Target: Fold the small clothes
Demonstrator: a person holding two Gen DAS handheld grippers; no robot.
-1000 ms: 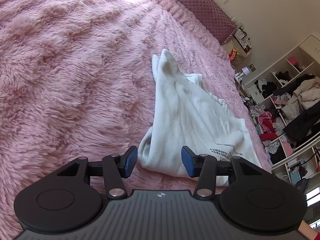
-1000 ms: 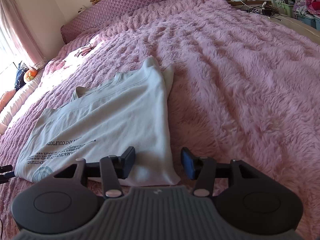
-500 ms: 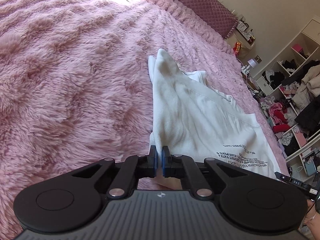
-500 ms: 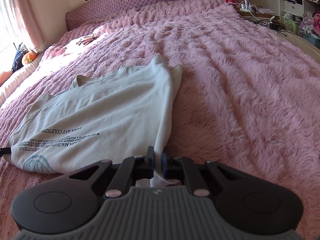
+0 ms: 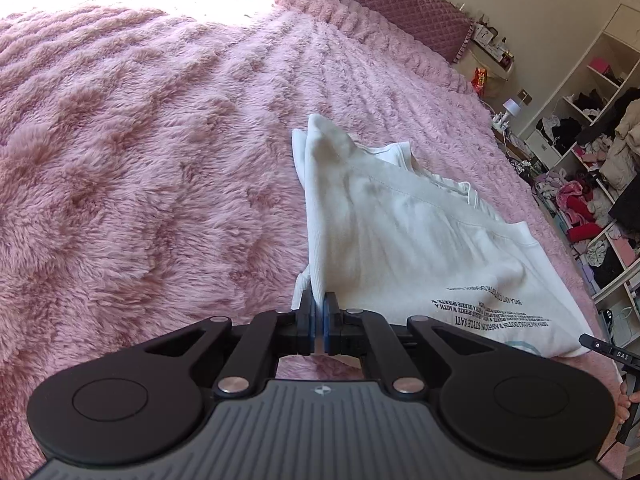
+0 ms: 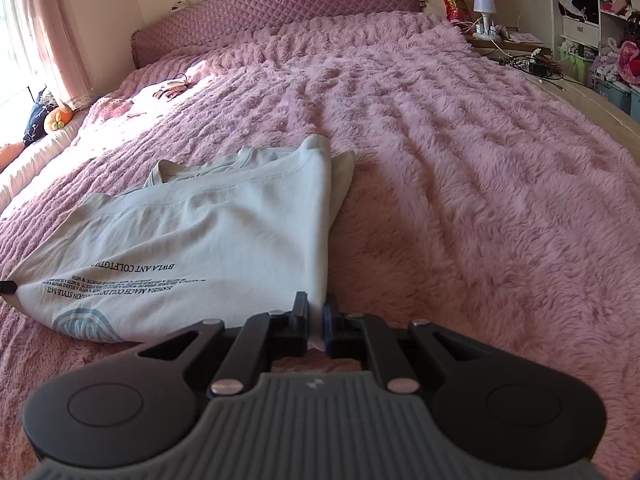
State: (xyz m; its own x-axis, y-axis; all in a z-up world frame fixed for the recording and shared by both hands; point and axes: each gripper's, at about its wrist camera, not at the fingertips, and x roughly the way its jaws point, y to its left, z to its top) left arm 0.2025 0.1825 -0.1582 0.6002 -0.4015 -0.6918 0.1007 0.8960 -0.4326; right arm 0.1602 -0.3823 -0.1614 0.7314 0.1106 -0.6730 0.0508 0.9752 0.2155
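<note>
A white T-shirt (image 5: pixel 408 240) with black lettering lies folded lengthwise on a pink fluffy bed cover (image 5: pixel 140 160). My left gripper (image 5: pixel 319 312) is shut on the shirt's near left corner, and the cloth rises taut from the bed to the jaws. The shirt also shows in the right wrist view (image 6: pixel 208 240). My right gripper (image 6: pixel 316 316) is shut on the shirt's near right corner, lifted a little off the cover (image 6: pixel 480 200). The tip of the right gripper (image 5: pixel 608 350) shows at the shirt's far hem in the left wrist view.
A quilted purple headboard (image 6: pixel 280 12) runs along the far end of the bed. A bedside table (image 6: pixel 504 40) with a lamp and cables stands at the right. Open shelves (image 5: pixel 592 152) full of clothes line the right wall. Small items (image 6: pixel 172 86) lie near the pillows.
Both grippers were open at the shirt's near edge, then closed on its two near corners. Since then they have lifted the hem slightly and the cloth has drawn taut.
</note>
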